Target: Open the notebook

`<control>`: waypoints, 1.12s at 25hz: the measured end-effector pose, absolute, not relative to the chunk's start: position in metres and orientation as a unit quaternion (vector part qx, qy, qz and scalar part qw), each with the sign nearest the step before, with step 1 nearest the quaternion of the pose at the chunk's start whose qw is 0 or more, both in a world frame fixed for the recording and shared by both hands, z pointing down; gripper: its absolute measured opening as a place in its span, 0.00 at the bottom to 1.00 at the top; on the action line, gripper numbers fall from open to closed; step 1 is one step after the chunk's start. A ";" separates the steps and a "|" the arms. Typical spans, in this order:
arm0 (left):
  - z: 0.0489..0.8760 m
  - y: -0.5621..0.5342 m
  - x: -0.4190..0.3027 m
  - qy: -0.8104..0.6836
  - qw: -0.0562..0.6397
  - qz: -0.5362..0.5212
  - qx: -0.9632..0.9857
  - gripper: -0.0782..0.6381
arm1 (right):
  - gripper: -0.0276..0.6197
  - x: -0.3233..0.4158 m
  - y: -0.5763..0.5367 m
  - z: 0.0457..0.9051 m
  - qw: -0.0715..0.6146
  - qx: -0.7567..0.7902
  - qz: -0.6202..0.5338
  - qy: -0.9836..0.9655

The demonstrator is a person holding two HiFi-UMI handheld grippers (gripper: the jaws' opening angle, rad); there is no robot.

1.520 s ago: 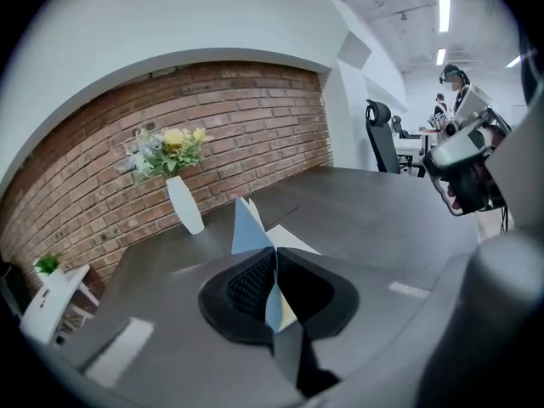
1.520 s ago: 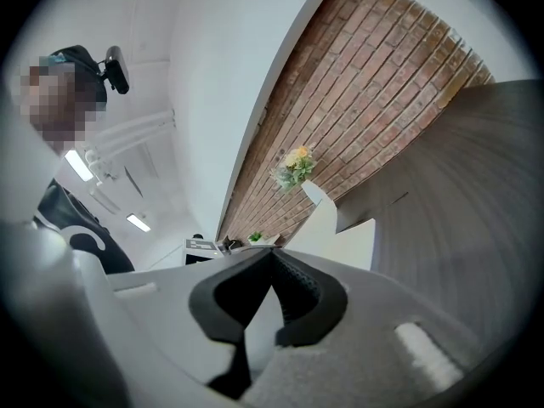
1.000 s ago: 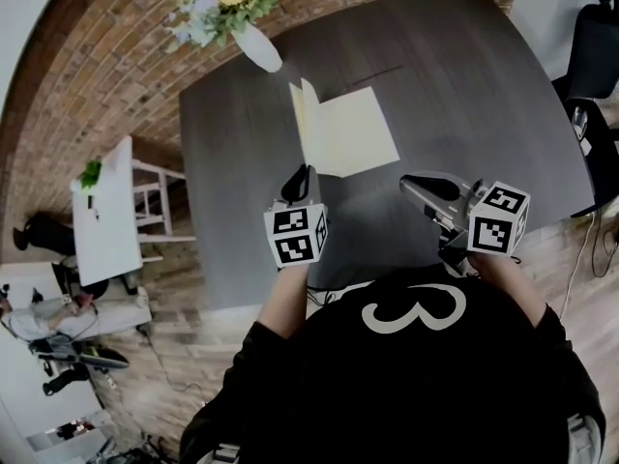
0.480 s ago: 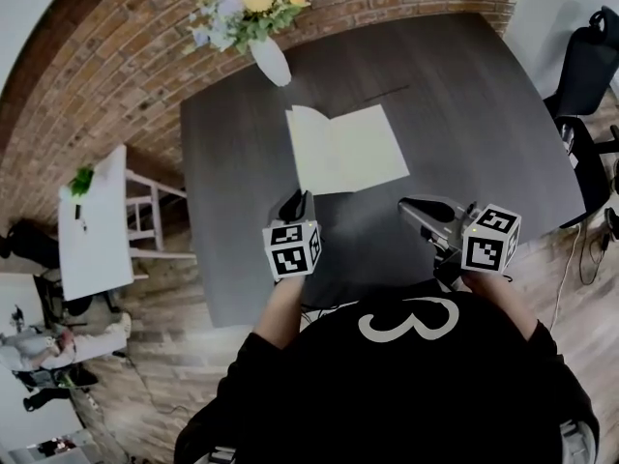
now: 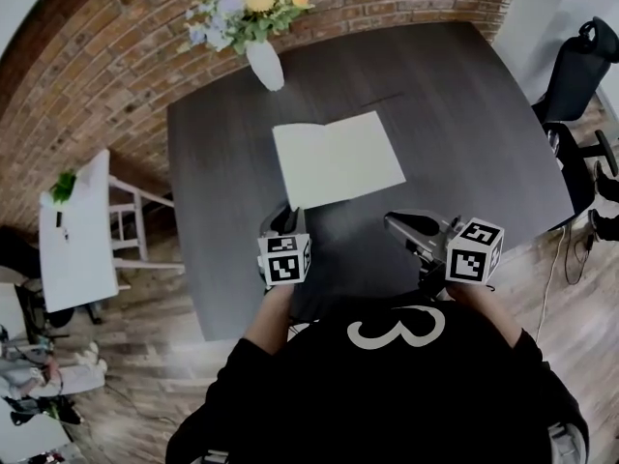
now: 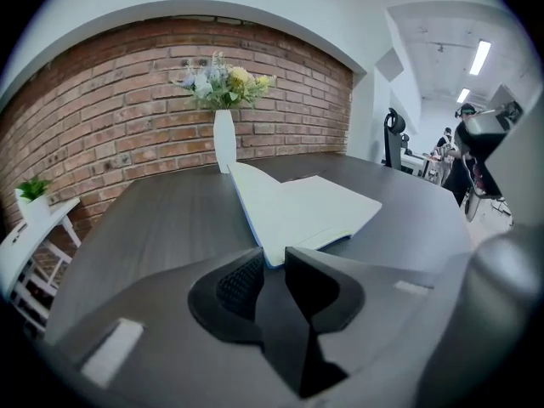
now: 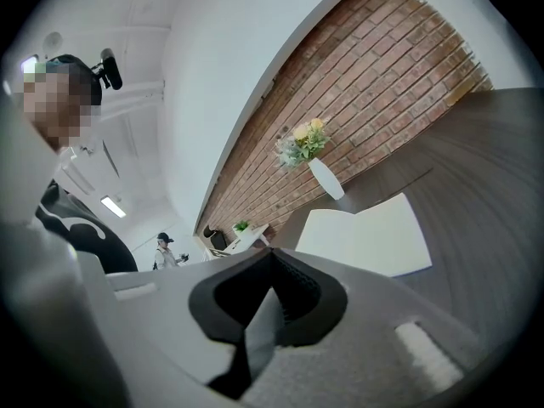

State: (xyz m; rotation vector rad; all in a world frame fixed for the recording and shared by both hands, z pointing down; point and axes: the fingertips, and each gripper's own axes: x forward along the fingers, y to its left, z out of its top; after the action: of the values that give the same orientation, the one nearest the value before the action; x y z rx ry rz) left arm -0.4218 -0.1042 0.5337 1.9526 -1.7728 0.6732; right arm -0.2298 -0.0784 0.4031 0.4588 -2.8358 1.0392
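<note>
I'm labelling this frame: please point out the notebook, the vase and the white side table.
notebook (image 5: 338, 159), head view, middle of the pale page.
vase (image 5: 265, 66), head view, its white body.
white side table (image 5: 79, 249), head view, bare top.

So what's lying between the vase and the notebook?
Nothing: only bare dark tabletop separates the vase from the open notebook, as the head view shows.

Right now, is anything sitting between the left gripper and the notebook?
Nothing visible. Only bare table lies between the notebook and the left gripper, whose empty jaws have just been opening. The vase stands beyond the notebook.
</note>
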 end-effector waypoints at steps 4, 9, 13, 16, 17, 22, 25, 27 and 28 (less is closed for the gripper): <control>0.552 -0.104 -0.425 -0.624 0.217 0.267 0.701 0.24 | 0.05 -0.231 -0.078 0.409 0.037 0.155 0.347 -0.924; 0.562 -0.106 -0.427 -0.617 0.200 0.303 0.699 0.26 | 0.05 -0.230 -0.074 0.419 0.039 0.162 0.357 -0.919; 0.568 -0.107 -0.433 -0.620 0.192 0.329 0.686 0.38 | 0.05 -0.227 -0.071 0.425 0.034 0.167 0.364 -0.916; 0.569 -0.108 -0.438 -0.626 0.191 0.337 0.677 0.45 | 0.05 -0.224 -0.069 0.428 0.033 0.168 0.367 -0.914; 0.568 -0.108 -0.439 -0.628 0.190 0.337 0.675 0.46 | 0.05 -0.222 -0.068 0.429 0.031 0.168 0.368 -0.914; 0.558 -0.105 -0.439 -0.633 0.195 0.323 0.677 0.46 | 0.05 -0.216 -0.064 0.428 0.031 0.165 0.374 -0.912; 0.547 -0.103 -0.437 -0.640 0.190 0.316 0.674 0.46 | 0.05 -0.210 -0.063 0.426 0.035 0.164 0.372 -0.913; 0.539 -0.102 -0.432 -0.643 0.183 0.312 0.675 0.46 | 0.05 -0.206 -0.063 0.424 0.034 0.162 0.370 -0.914; 0.535 -0.101 -0.430 -0.644 0.181 0.310 0.676 0.46 | 0.05 -0.203 -0.063 0.423 0.034 0.162 0.370 -0.914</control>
State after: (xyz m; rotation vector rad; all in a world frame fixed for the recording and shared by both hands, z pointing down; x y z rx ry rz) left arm -0.4298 -0.1009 0.5353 1.9100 -1.8178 0.8745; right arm -0.2030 -0.0627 0.4233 0.4980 -2.8113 1.1394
